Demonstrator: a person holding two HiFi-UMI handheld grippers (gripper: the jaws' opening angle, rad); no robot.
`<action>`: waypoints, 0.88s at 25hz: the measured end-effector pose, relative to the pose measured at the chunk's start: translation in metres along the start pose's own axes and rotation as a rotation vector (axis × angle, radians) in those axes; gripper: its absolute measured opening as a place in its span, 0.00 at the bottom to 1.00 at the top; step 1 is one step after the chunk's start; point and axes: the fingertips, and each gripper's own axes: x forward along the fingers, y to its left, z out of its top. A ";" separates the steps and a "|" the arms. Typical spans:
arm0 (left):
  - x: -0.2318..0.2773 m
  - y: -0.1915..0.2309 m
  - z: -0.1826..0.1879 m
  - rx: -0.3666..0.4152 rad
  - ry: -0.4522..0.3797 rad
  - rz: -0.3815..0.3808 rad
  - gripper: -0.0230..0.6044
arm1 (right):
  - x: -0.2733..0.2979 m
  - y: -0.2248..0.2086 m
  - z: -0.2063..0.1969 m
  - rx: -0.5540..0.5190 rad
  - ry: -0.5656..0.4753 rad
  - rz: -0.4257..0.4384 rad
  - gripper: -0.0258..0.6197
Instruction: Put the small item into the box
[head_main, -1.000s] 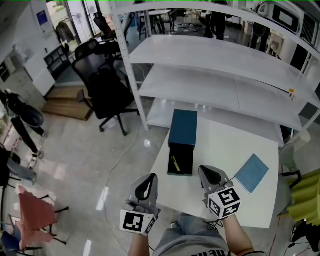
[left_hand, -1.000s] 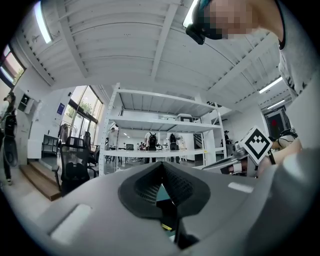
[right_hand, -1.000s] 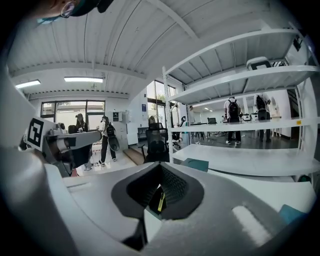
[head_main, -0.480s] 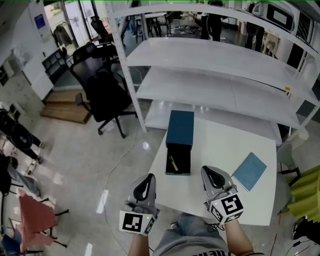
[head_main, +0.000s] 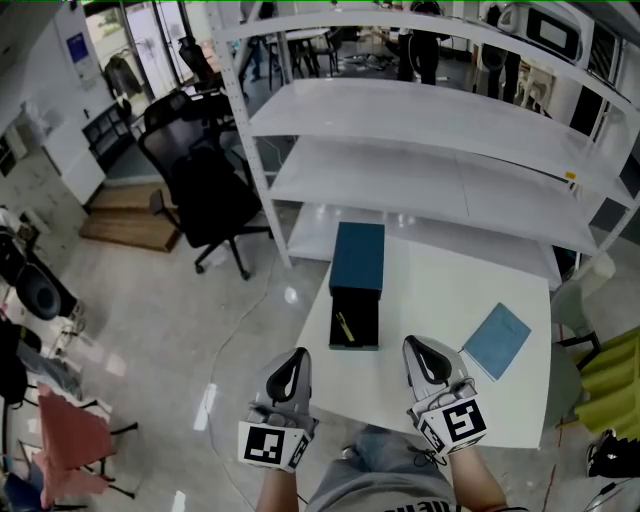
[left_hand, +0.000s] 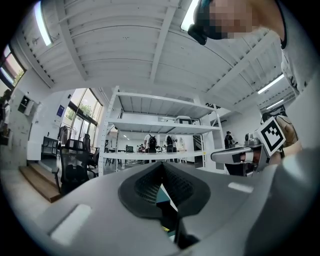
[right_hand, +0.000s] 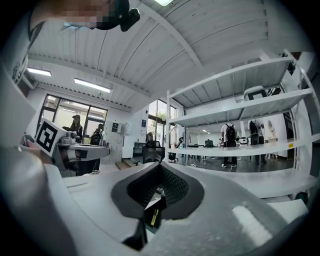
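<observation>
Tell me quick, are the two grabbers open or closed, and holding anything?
Left gripper: closed, holding nothing.
Right gripper: closed, holding nothing.

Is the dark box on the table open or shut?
Open. The box shows its black inside, its teal lid lies flat behind it, and a small yellow item lies inside.

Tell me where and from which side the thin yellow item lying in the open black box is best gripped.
Grip the yellow item at its middle, coming straight down from above and closing across its narrow width. It is slender and lies flat, at a slant, on the floor of the black box, whose walls would likely block a sideways approach.
</observation>
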 end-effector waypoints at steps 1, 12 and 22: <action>0.000 -0.001 0.000 0.000 -0.001 -0.001 0.06 | -0.001 0.000 0.001 -0.001 -0.007 0.000 0.04; -0.006 -0.007 0.007 0.003 -0.014 -0.011 0.06 | -0.011 0.001 0.006 0.016 -0.023 -0.011 0.04; -0.014 -0.010 0.010 -0.005 -0.029 -0.005 0.06 | -0.019 0.002 0.013 0.017 -0.050 -0.028 0.04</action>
